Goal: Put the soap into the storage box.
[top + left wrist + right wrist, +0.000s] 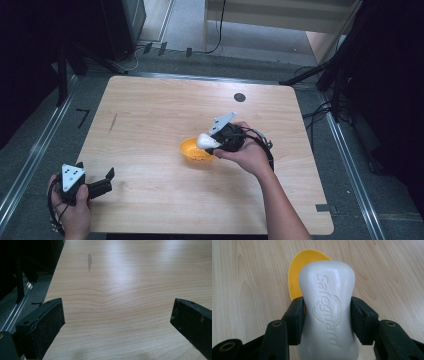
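Holding the white soap bar clamped between its jaws, your right gripper hangs over the yellow dish mid-desk; left gripper jaws wide, empty.

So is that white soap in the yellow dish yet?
Not yet. The soap bar is clamped in the right gripper, held above the yellow dish.

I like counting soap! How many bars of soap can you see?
1. The white soap bar is clamped in the right gripper, just above the yellow dish mid-table. Another could hide behind the hand.
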The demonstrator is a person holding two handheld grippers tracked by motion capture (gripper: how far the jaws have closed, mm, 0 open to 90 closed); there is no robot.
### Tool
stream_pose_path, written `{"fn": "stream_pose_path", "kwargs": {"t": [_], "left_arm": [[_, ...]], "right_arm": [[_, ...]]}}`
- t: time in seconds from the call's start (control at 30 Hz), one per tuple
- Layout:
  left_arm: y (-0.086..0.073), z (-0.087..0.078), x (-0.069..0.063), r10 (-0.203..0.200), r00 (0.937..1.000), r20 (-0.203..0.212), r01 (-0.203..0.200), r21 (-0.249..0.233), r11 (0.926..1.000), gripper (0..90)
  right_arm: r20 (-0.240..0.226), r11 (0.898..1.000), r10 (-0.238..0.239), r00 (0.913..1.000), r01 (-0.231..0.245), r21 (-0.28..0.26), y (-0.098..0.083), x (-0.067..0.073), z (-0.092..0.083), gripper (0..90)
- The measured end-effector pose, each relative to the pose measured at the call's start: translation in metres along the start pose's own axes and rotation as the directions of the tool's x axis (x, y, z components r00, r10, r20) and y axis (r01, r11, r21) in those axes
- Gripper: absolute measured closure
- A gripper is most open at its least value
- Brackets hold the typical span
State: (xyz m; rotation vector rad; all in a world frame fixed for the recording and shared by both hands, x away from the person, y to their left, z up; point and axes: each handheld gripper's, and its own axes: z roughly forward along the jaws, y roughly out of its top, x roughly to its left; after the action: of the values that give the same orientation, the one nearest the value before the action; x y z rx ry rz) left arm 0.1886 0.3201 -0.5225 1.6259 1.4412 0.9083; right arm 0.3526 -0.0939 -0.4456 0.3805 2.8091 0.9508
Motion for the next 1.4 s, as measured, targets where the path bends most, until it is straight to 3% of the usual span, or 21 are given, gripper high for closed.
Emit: {"fn": "stream_pose_path", "kwargs": {"t": [0.77,1.4], "left_arm": [[0.000,0.000,0.000,0.000,1.0000,0.002,0.000,0.000,1.0000,0.0],[0.000,-0.001,0.001,-0.002,1.0000,0.002,0.002,0.000,1.0000,0.0]], "right_arm": [[-0.064,0.995,-0.090,0.9939,0.093,0.038,0.015,-0.009,0.028,49.5],[-0.105,0.993,-0.085,0.9909,0.092,0.071,0.014,-0.014,0.046,49.5]]}}
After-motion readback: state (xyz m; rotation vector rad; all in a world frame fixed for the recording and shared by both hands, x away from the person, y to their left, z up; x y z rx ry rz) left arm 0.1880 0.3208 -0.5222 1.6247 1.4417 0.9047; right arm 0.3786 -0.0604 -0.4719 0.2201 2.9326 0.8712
